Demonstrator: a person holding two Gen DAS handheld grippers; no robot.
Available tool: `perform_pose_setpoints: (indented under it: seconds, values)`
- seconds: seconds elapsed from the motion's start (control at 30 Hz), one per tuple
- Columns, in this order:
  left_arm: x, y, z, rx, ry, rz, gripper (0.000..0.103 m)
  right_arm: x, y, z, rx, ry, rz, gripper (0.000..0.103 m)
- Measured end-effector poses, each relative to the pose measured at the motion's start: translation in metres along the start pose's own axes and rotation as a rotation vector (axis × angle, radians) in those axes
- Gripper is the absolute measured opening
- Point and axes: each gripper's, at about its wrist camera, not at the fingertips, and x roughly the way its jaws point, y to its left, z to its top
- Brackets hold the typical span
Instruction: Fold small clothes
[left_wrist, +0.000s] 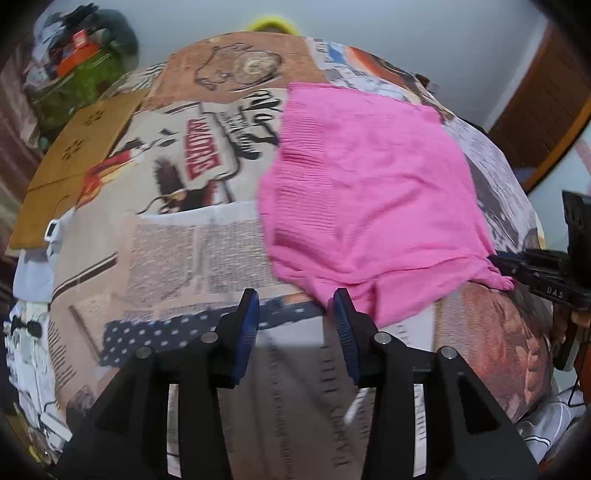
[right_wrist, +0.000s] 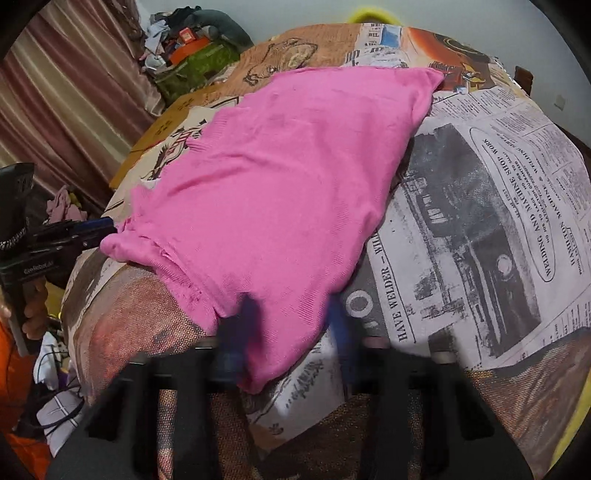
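One printed cover (left_wrist: 177, 251), patterned like old newspaper pages, spreads over the whole work surface and drops away at its rounded near edge. One curtain (right_wrist: 66, 92) hangs at the left, with one heap of clutter (right_wrist: 192, 48) in the far corner beside it. One sheet of cardboard (left_wrist: 81, 147) lies on the cover's far left edge.

One pink garment (left_wrist: 369, 184) lies on the middle of the cover, reaching from its far part to the near edge. It is a thin knit in a single bright pink, mostly flat, with a ribbed band along its left side and a few soft creases. Its near edge is uneven and two near corners are drawn out.

There are two grippers. The left gripper (left_wrist: 295, 301) hovers over the cover with its jaws released and nothing between them; the garment's near edge lies just beside one finger. The right gripper (left_wrist: 498, 264) is clenched on a near corner of the garment, where the knit puckers at its tips; in its own view its fingers are smeared.

Bare cover lies open to the left and the right of the garment.
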Motion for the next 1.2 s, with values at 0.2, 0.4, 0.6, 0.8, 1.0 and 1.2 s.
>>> perform_pose_setpoints:
  seconds: [0.2, 0.4, 0.6, 0.8, 1.0, 1.2]
  values:
    - [-0.002, 0.017, 0.005, -0.07, 0.001, -0.014, 0.043, -0.004, 0.009, -0.005, -0.085, -0.015, -0.053, 0.005]
    - [-0.002, 0.006, 0.012, -0.058, 0.008, -0.051, 0.053, -0.012, -0.003, -0.009, -0.114, -0.006, -0.111, 0.005]
    - [0.008, -0.011, 0.016, -0.056, 0.044, -0.113, 0.055, -0.021, -0.02, -0.017, -0.113, -0.006, -0.19, 0.005]
    - [0.002, -0.03, 0.015, -0.029, 0.04, -0.172, 0.055, -0.041, -0.026, -0.02, -0.06, -0.043, -0.168, 0.008]
    - [0.008, -0.03, 0.022, -0.057, 0.047, -0.193, 0.055, -0.054, -0.024, -0.017, -0.036, -0.112, -0.157, 0.039]
    - [0.036, -0.025, 0.018, -0.124, 0.095, -0.209, 0.055, -0.035, -0.032, -0.023, 0.026, -0.059, -0.117, 0.043]
